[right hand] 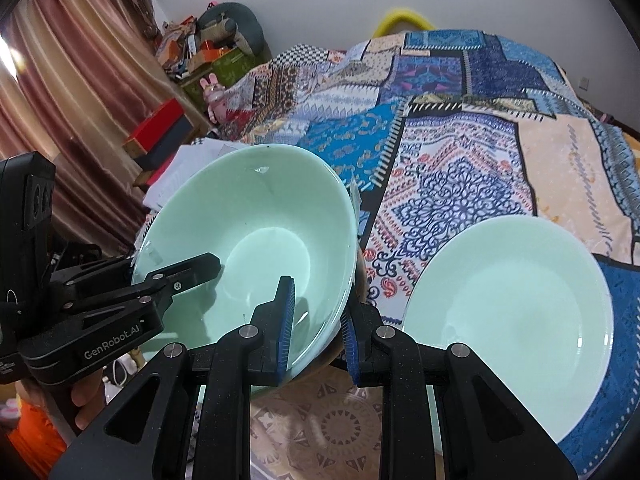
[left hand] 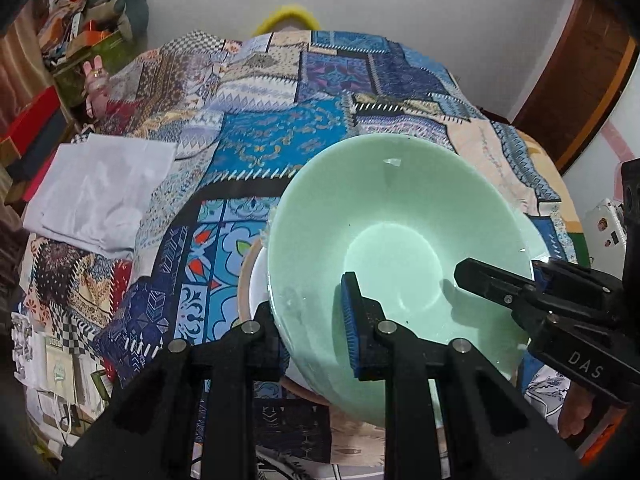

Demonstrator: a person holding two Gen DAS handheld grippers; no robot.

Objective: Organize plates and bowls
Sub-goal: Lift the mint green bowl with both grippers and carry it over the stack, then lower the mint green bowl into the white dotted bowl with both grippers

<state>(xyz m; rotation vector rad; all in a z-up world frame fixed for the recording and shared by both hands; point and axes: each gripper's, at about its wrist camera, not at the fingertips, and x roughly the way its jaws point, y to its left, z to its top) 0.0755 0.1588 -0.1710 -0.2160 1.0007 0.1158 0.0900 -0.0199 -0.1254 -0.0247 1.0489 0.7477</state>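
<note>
Item: green bowl (right hand: 248, 240), glazed, rigid, breakable, slick; moderate weight judged. Held tilted above bed (right hand: 460, 152), over brown-rimmed plate (left hand: 250, 280). Left gripper (left hand: 312, 312) and right gripper (right hand: 320, 320) each clamped on opposite rims. Green plate (right hand: 508, 320) lying beside. Best hold: rim.

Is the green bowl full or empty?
Empty. Both wrist views look straight into the green bowl, and its smooth bare bottom shows, with only the fingers clamped over its rim.
</note>
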